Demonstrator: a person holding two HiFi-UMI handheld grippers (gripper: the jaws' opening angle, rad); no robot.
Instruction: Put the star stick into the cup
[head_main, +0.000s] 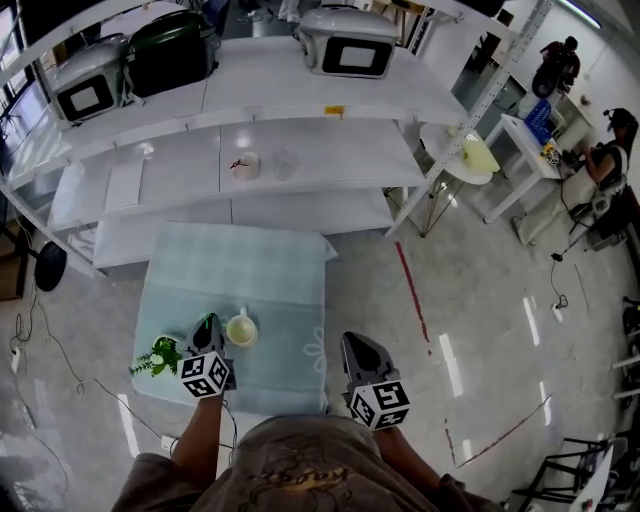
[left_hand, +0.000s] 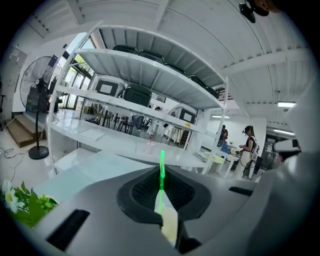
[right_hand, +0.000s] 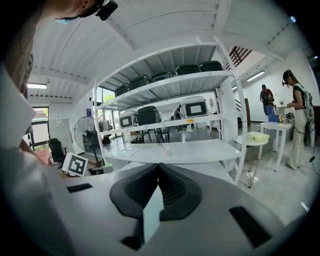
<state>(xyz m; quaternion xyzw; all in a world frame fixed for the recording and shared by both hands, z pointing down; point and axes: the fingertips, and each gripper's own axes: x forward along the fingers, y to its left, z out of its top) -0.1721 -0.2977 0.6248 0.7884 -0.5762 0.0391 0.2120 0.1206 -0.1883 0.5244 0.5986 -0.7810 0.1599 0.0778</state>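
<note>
plant (head_main: 155, 357): small green sprig with white flowers, near left corner of the worktop (head_main: 260, 270), just left of the left gripper.
left gripper (head_main: 207, 325): over the worktop's near left part, jaws clamped together on the star stick.
star stick (left_hand: 162, 162): thin green rod pinched between the left jaws, poking out past their tips. Star end not seen. Not in the cup.
cup (head_main: 241, 329): pale yellow-green, upright on the worktop, just right of the left gripper's tip. Can't tell if they touch.
worktop: low, covered with a light blue-green checked cloth.
right gripper (head_main: 355, 345): past the worktop's right edge, over the floor, jaws together with nothing between them.
rack (head_main: 300, 150): white shelves behind the worktop, with boxy appliances (head_main: 345, 40) on the top shelf and two small cups on the middle shelf.
round table (head_main: 465, 150): white, right of the rack.
people (head_main: 610, 150): two, far right by a white table.
</note>
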